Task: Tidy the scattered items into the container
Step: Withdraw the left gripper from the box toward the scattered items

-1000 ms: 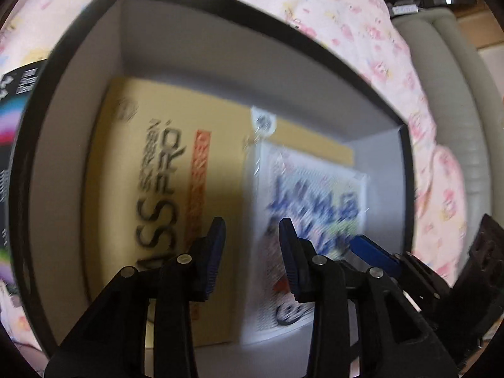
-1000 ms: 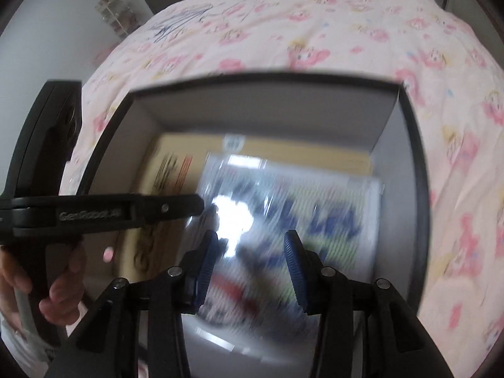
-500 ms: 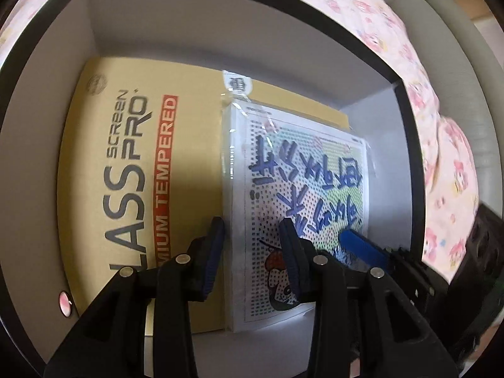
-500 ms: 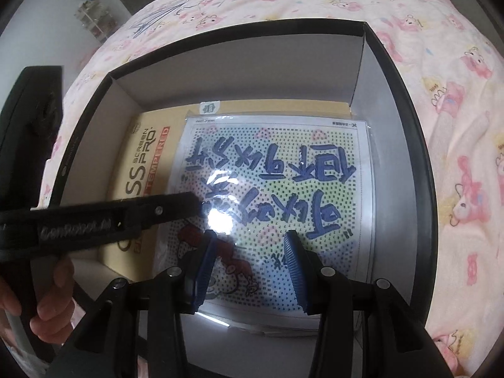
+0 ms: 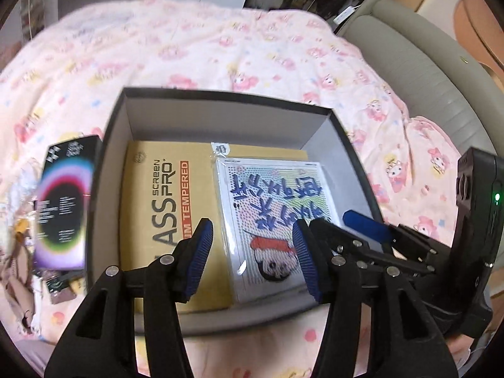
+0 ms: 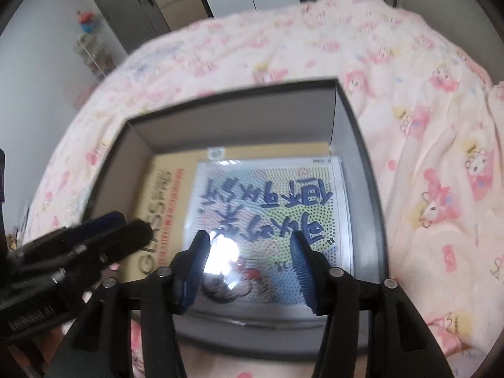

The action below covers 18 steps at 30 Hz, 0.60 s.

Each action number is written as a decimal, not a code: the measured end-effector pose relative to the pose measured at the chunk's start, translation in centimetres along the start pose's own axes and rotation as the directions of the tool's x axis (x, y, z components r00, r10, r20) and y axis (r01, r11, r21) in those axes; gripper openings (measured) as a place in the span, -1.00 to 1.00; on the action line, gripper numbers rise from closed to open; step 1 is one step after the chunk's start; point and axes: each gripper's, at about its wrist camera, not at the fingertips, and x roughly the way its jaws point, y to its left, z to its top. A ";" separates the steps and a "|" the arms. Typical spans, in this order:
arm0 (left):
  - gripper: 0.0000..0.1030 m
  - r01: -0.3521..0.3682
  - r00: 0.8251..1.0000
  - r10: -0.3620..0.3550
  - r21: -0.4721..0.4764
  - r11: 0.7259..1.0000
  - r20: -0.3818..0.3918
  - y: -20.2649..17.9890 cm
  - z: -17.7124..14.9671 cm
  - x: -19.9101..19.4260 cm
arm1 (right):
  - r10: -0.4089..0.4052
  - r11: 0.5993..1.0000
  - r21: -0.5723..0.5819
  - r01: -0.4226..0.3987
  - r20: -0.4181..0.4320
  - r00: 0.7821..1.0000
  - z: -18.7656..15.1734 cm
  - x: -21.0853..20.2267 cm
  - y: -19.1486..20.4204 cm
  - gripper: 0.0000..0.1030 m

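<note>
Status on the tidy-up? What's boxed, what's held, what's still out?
Done: the tan screen-protector box and the clear-wrapped dotted cartoon card lie flat in the black-rimmed grey box. In hand: nothing; the left hand-held gripper and right hand-held gripper, jaws just opened, are empty. Left: the black rainbow-ring box and small clutter beside the container.

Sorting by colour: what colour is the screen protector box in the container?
Tan-yellow screen protector box, orange stripe; left wrist view.

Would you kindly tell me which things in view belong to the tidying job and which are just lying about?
Job:
- grey box
- screen protector pack, inside
- bead-art packet, inside
- black rainbow carton, outside the box
- small clutter by it

Lying about:
- pink bedspread
- beige headboard
</note>
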 end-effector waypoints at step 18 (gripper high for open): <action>0.05 -0.079 0.993 0.086 -0.081 0.994 0.077 7.7 -6.1 -10.7 | 0.137 0.977 -0.171 -0.130 0.029 0.990 -4.1 -3.2 13.1 0.02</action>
